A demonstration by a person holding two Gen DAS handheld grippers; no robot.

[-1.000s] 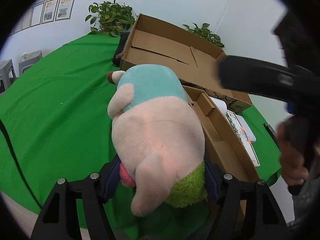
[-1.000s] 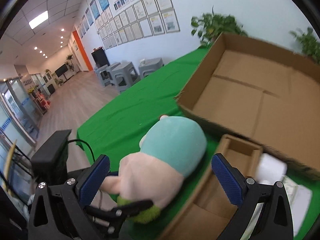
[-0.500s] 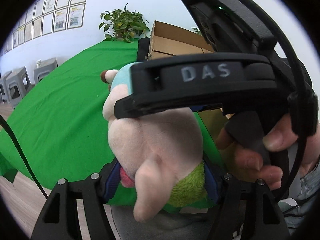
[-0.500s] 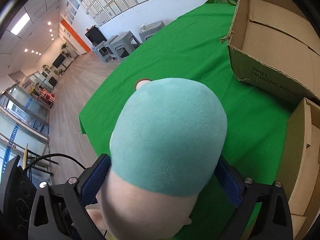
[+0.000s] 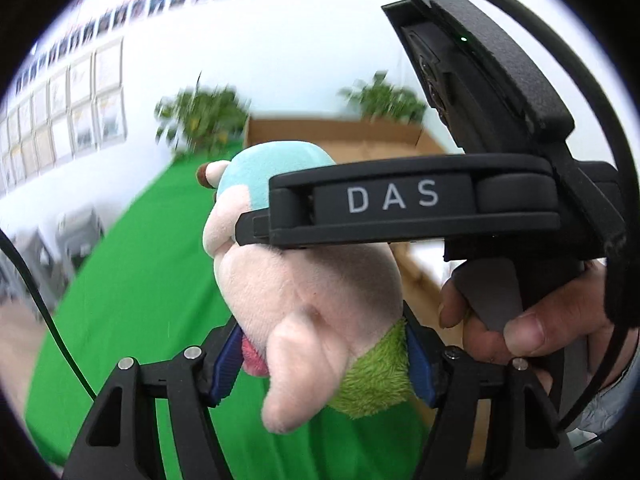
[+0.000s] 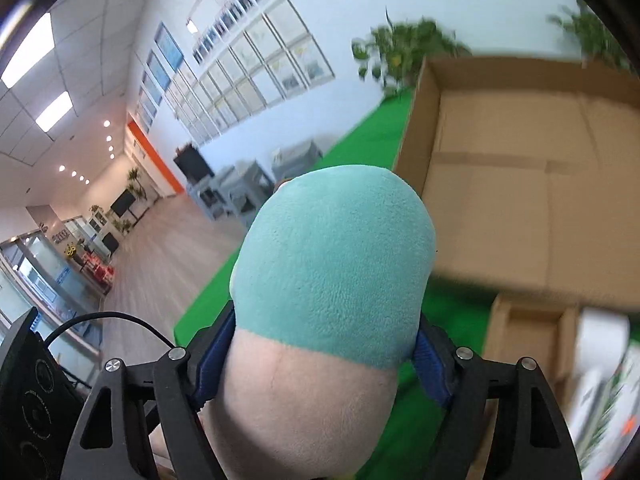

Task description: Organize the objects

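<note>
A plush toy [image 5: 308,292] with a pink body, teal head and green fuzzy base is held in the air above the green table. My left gripper [image 5: 324,364] is shut on its lower body, blue pads pressing both sides. My right gripper [image 6: 320,356] is shut on the same plush toy [image 6: 332,264] higher up, near where pink meets teal. The right gripper's black body marked DAS [image 5: 412,208] crosses the left wrist view in front of the toy, with a hand on its handle.
A large open cardboard box [image 6: 520,184] stands beyond the toy on the green table [image 5: 132,280]. A smaller cardboard tray [image 6: 524,340] and printed packets [image 6: 600,400] lie at the right. Potted plants [image 5: 204,116] stand by the far wall. The floor drops off at the left.
The right gripper came in from the right and closed on the plush toy. Both grippers have lifted the toy, and the view has tilted up toward the large box.
</note>
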